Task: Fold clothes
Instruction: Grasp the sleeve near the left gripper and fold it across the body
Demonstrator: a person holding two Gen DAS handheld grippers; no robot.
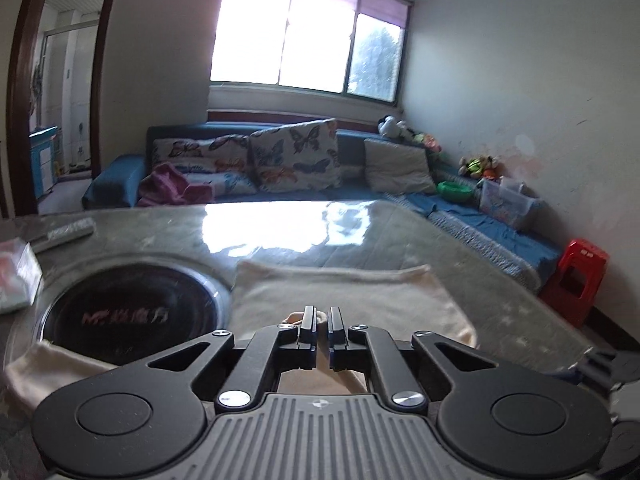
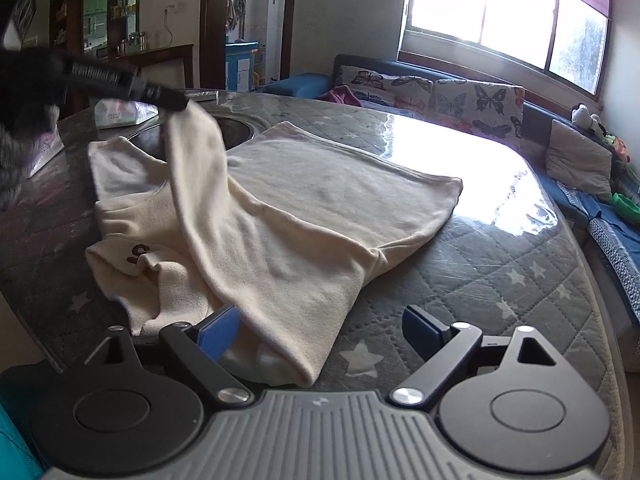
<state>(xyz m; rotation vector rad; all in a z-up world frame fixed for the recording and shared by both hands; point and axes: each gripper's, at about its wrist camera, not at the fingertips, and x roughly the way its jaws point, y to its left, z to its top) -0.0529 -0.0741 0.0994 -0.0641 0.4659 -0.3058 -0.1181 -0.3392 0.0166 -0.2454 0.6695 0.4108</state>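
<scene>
The left gripper (image 1: pixel 320 322) is pinching a fold of the cream shirt (image 2: pixel 320 200) between jaws drawn almost together; in the right wrist view that same gripper (image 2: pixel 176 102) is reaching in from the left and holding one sleeve up off the shirt's body, so the cloth is hanging in a slack strip from its tip. The right gripper (image 2: pixel 320 334) is standing with its jaws spread wide at the near edge of the shirt, its blue pads (image 2: pixel 218 334) gripping nothing; the lower corner of the shirt is lying between them, and whether the left pad is brushing the cloth cannot be told.

The shirt is lying mostly flat on the quilted grey table cover (image 2: pixel 500 280), printed with pale stars, with its collar end towards the left and dark lettering showing there. Just beyond the shirt, a round black cooktop (image 1: pixel 128 312) is sitting sunk into the table, the shirt's far sleeve overlapping its rim. Left of the cooktop a packet of tissues (image 2: pixel 124 114) is resting. Beyond the table, butterfly cushions (image 1: pixel 296 156) are leaning on a blue sofa (image 1: pixel 116 180).
</scene>
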